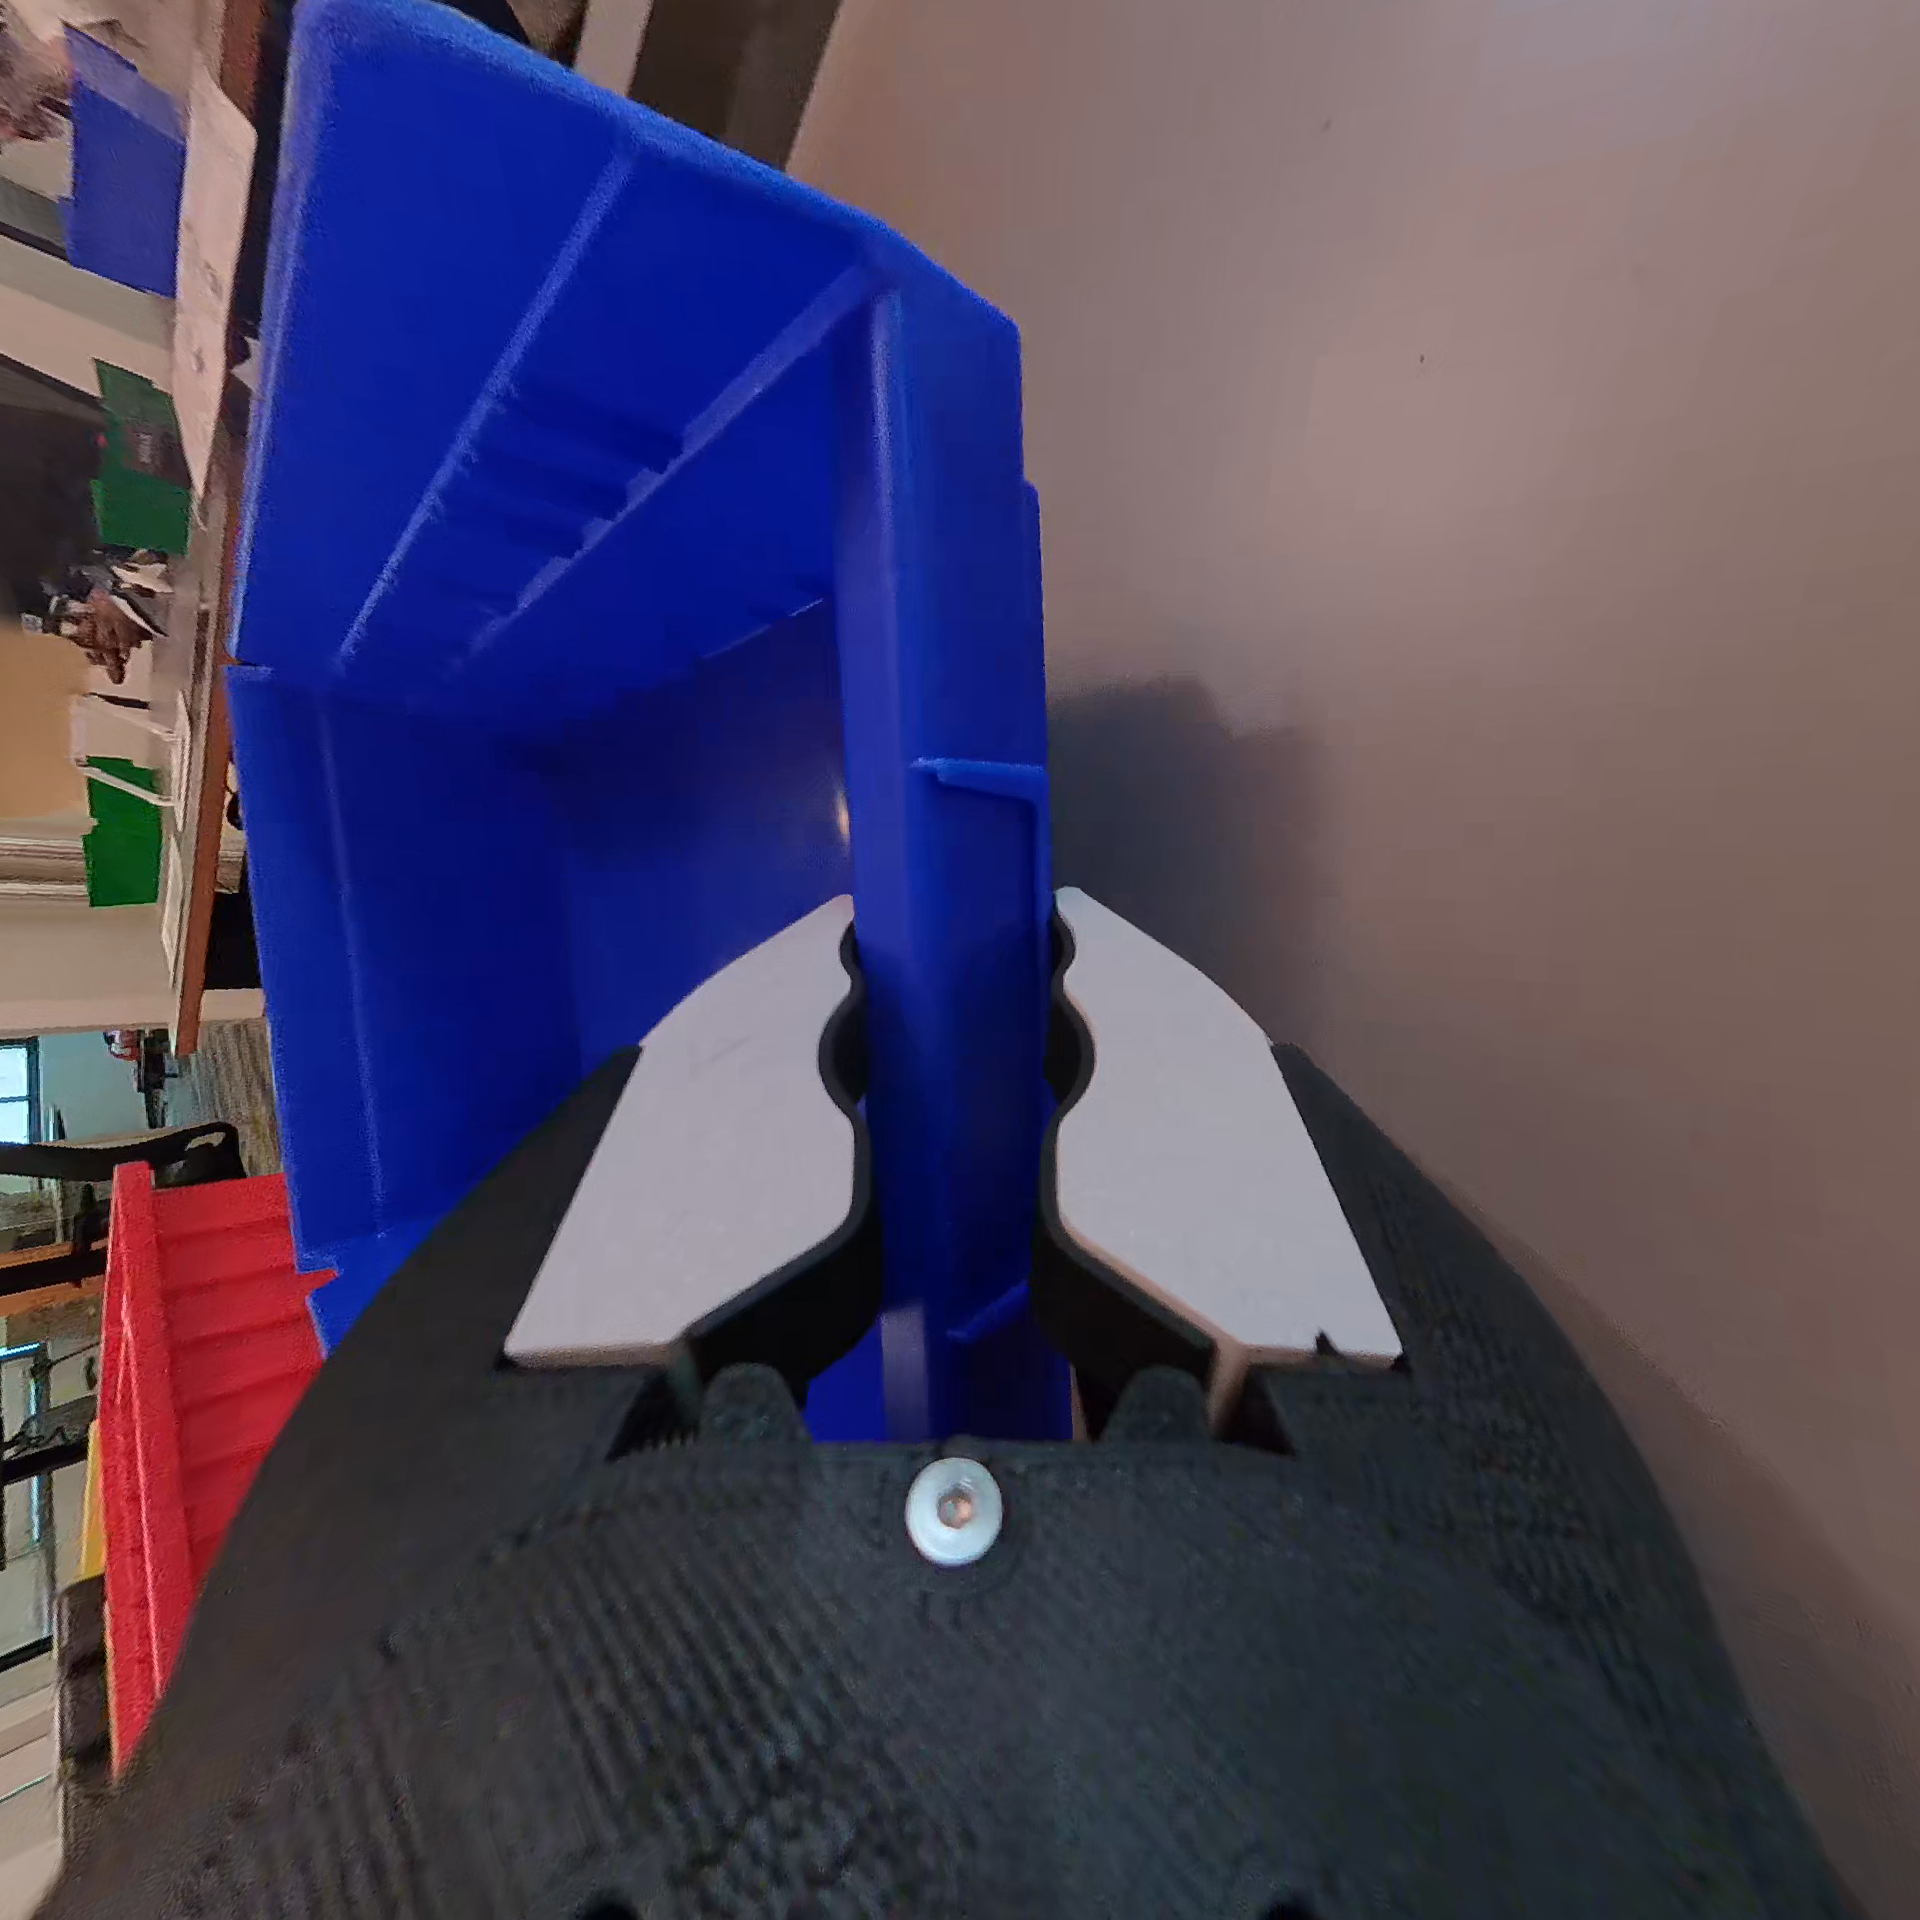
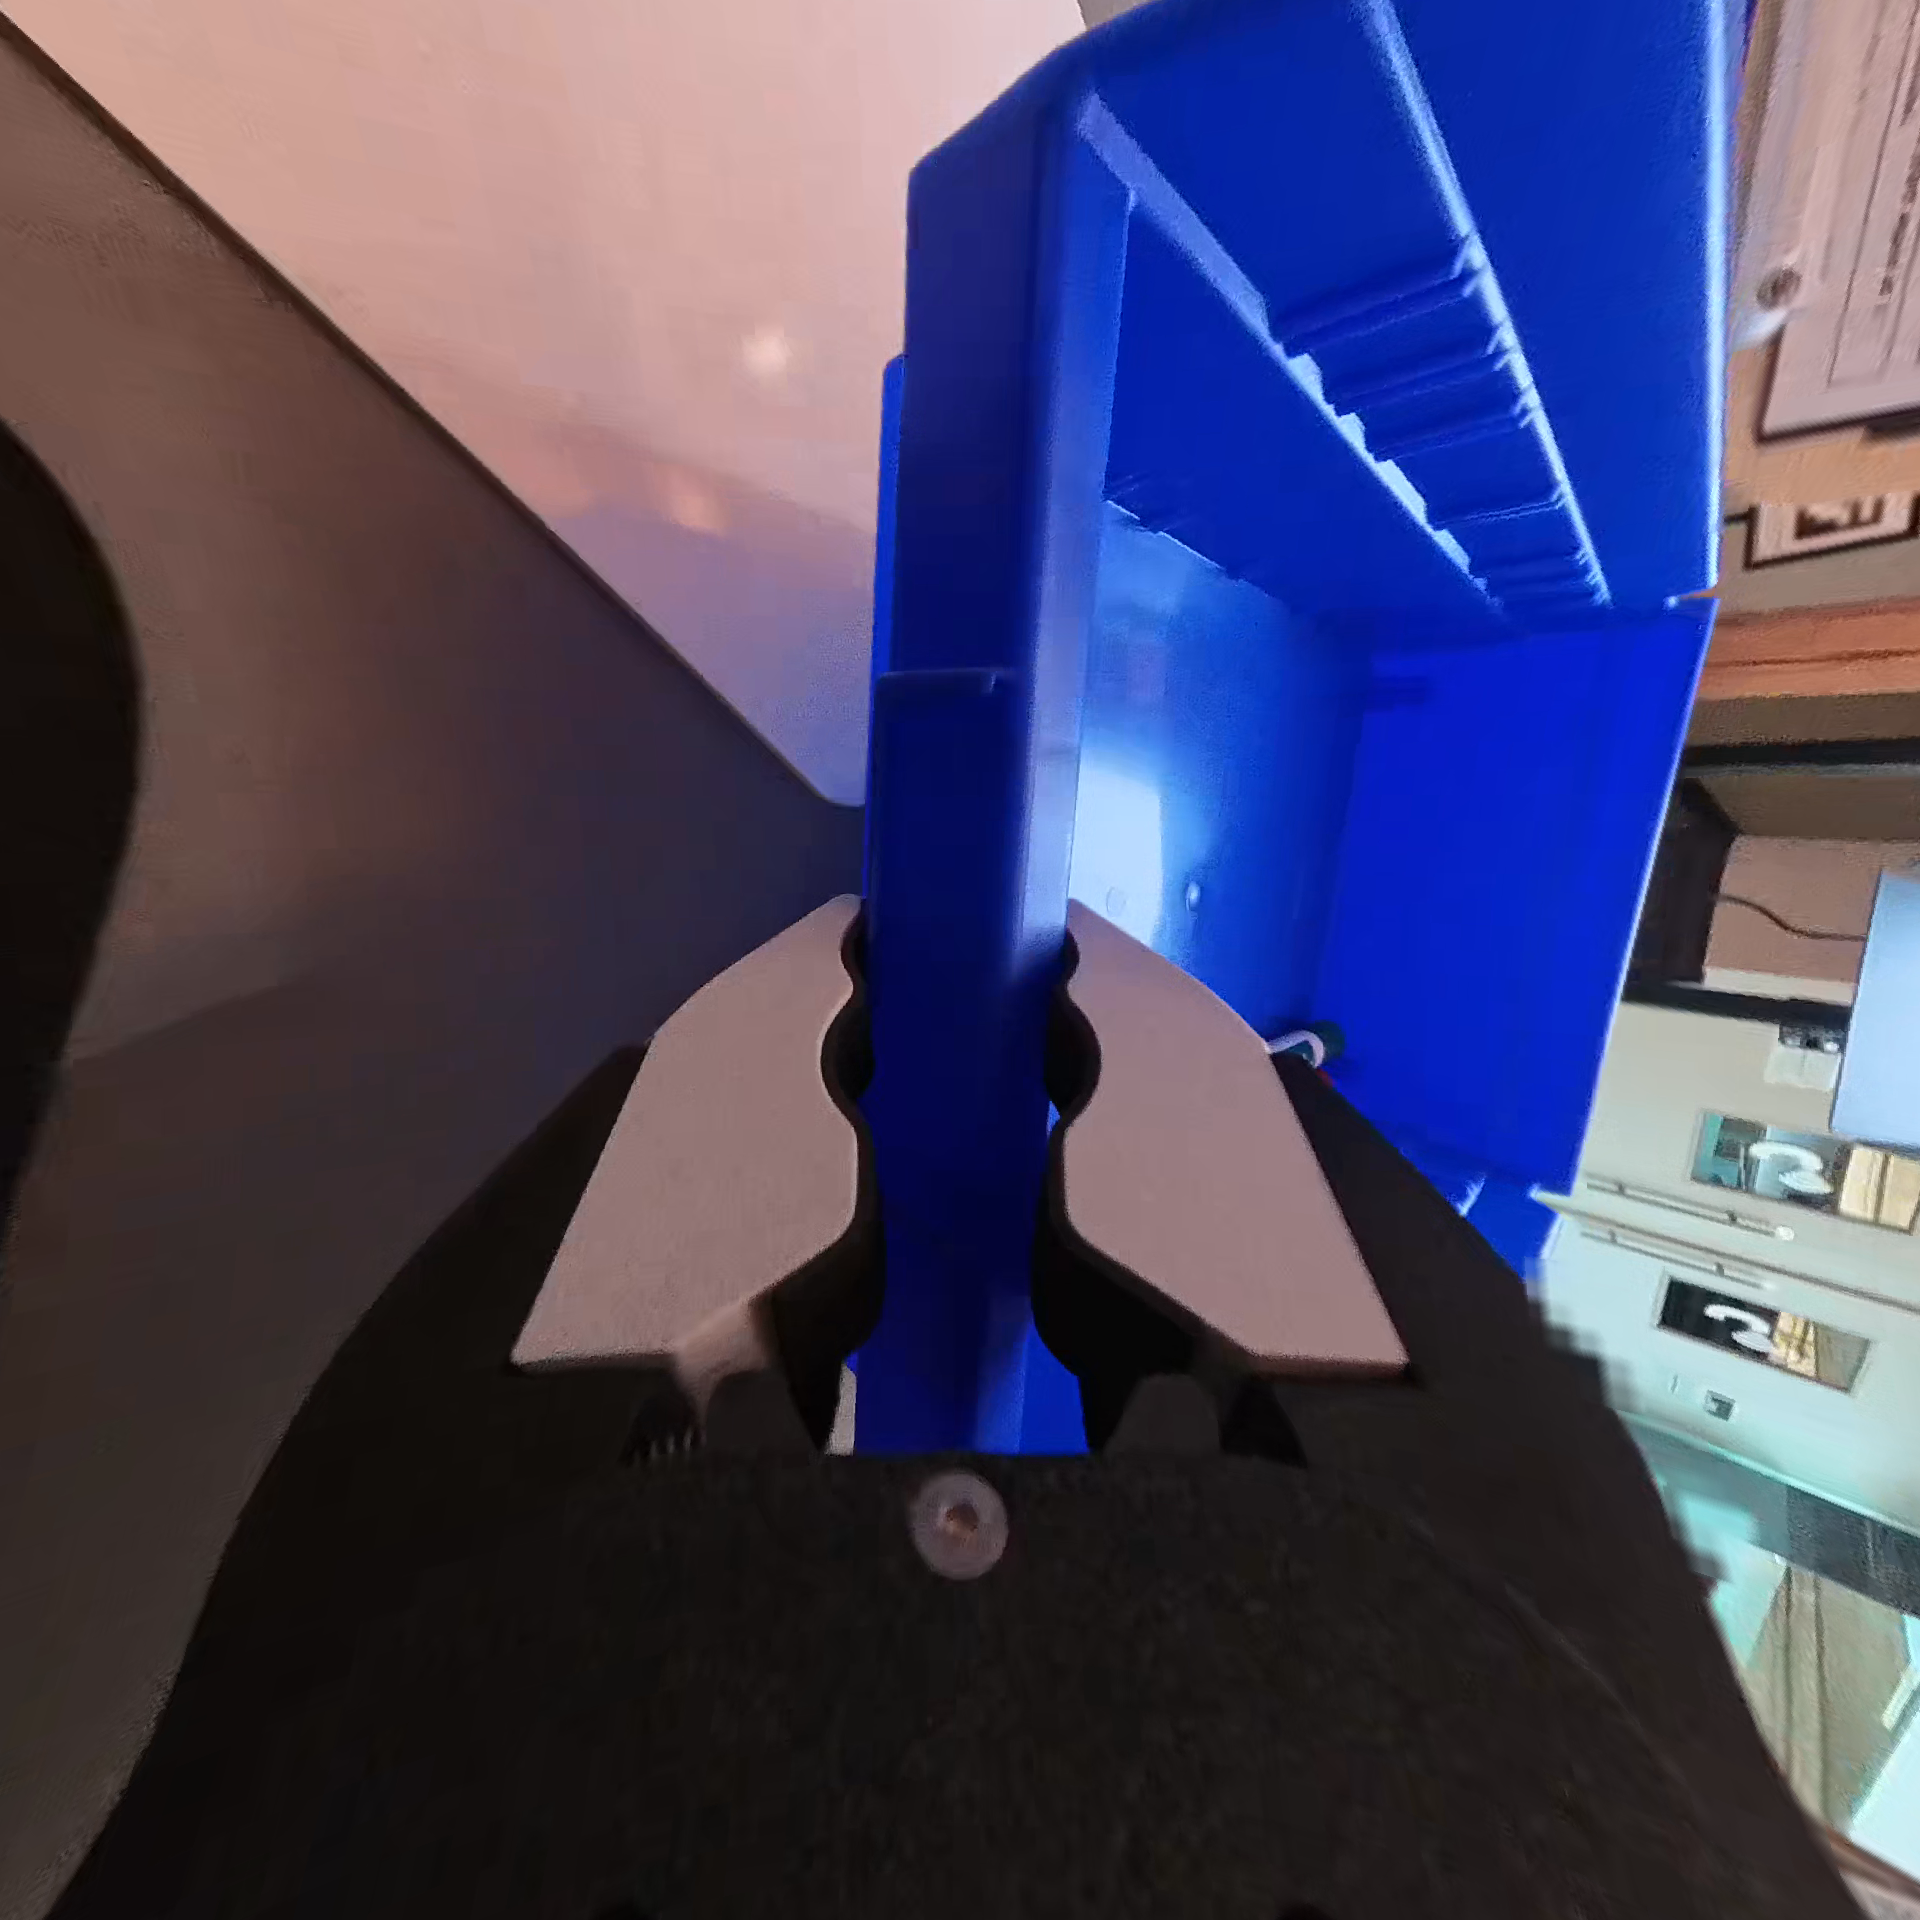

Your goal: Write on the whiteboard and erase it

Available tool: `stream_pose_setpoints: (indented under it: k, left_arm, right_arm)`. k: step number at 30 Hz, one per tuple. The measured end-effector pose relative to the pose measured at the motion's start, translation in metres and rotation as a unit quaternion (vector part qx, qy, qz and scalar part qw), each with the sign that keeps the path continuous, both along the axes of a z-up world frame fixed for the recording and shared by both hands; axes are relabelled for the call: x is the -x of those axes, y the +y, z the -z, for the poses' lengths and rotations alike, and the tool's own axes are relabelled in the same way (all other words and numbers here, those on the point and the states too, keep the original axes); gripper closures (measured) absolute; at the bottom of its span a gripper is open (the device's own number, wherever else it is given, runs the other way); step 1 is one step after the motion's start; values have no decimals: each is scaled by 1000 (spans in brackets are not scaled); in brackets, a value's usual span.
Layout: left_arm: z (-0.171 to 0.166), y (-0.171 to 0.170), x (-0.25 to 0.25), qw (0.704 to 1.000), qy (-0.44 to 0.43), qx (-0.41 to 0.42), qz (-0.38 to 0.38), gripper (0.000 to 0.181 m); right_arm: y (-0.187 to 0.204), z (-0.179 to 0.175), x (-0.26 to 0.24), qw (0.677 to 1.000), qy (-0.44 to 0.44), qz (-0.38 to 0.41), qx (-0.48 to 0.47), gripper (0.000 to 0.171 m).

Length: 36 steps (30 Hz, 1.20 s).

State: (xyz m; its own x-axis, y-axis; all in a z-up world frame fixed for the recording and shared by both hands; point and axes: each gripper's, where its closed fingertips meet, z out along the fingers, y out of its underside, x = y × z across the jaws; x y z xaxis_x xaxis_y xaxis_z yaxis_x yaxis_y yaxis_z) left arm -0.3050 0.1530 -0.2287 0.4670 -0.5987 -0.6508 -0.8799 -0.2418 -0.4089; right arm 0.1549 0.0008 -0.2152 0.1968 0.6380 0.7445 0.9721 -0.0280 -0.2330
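Note:
A blue plastic bin (image 1: 935, 623) fills both views, which are turned on their side. My left gripper (image 1: 954, 925) is shut on one side wall of the bin. My right gripper (image 2: 961, 925) is shut on the opposite side wall (image 2: 977, 520). A pale glossy board with a rounded corner, likely the whiteboard (image 2: 623, 312), lies on the grey surface beside the bin in the right wrist view. A small white, green and red object (image 2: 1311, 1042) shows inside the bin just behind my right finger; I cannot tell what it is.
A red ribbed bin (image 1: 197, 1351) stands next to the blue one. The grey tabletop (image 1: 1455, 520) runs along the bin's outer side. Shelves, a wooden table edge (image 1: 208, 727) and room clutter lie farther off. My right fingertips sit around 50 cm from my left ones.

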Motion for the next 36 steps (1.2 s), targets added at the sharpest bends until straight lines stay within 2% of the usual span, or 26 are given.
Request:
stream_pose_setpoints:
  k: [6, 13, 20, 25, 28, 30, 36]
  left_arm:
    - [-22, -21, 8, 998, -45, -40, -7, 151]
    - [-44, -43, 26, 995, -37, -87, -20, 151]
    - [-78, -54, 50, 991, -38, -120, -41, 151]
    - [-97, -55, 66, 988, -19, -137, -70, 151]
    - [-105, -53, 73, 986, -9, -145, -82, 151]
    - [-107, -54, 73, 986, -7, -146, -81, 151]
    - [-111, -58, 57, 988, -7, -142, -61, 150]
  right_arm:
    - [-21, 17, 87, 991, 0, -130, 36, 141]
    - [-27, 30, 187, 964, -20, -263, 46, 141]
    - [-2, 39, 272, 943, -14, -331, 19, 141]
    - [28, 34, 330, 923, -15, -382, -45, 136]
    - [44, 22, 356, 918, 23, -390, -63, 128]
    - [39, 14, 365, 913, 81, -397, -40, 126]
    - [11, -4, 346, 892, 214, -393, 69, 124]
